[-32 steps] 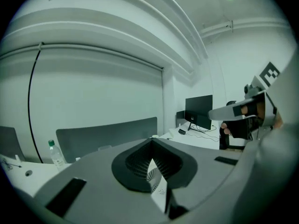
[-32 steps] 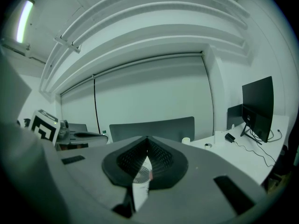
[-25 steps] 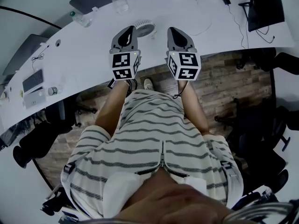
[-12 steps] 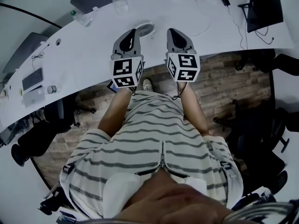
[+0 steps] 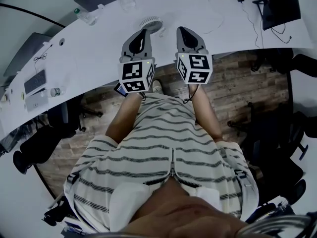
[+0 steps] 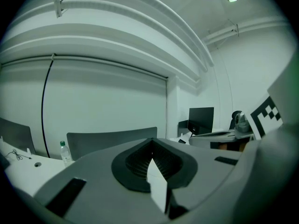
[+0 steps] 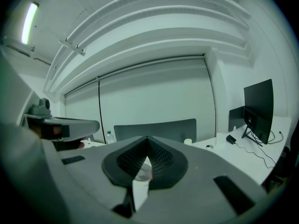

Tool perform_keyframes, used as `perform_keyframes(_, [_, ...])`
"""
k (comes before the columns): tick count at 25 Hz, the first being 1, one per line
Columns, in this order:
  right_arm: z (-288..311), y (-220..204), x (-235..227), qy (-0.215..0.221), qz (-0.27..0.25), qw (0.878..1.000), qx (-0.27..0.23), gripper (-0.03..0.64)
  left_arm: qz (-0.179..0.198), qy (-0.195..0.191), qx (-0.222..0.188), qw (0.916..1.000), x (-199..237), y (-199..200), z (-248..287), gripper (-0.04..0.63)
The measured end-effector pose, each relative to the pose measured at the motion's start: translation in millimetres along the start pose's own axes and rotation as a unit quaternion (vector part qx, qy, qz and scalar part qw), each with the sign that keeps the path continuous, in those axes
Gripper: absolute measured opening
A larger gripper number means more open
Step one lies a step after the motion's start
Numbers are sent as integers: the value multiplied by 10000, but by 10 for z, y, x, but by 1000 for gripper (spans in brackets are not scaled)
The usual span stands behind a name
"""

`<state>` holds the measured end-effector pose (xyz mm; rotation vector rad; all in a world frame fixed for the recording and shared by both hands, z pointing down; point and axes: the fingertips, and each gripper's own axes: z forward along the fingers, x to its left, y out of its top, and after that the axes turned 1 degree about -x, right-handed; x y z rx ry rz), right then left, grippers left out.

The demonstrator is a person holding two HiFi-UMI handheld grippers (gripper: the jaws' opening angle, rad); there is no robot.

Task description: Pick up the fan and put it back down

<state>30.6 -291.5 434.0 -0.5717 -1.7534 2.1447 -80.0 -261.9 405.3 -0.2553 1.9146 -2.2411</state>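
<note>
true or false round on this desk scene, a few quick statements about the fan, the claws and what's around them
1. The small round white fan stands on the curved white desk. True.
2. The left claw is clamped on the fan. False: its jaws are together with nothing between them, and the fan stands on the desk.
3. A black monitor stands at the desk's right end in the head view. True.
4. The clear plastic bottle with a green cap stands between the two claws. False: it stands well off to the left of both.
</note>
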Motion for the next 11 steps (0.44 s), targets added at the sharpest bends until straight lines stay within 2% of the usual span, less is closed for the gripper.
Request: perform_keyframes(11, [-111, 1, -21, 85, 2, 9999, -60, 11, -4, 99, -5, 10000, -101, 4, -64, 8])
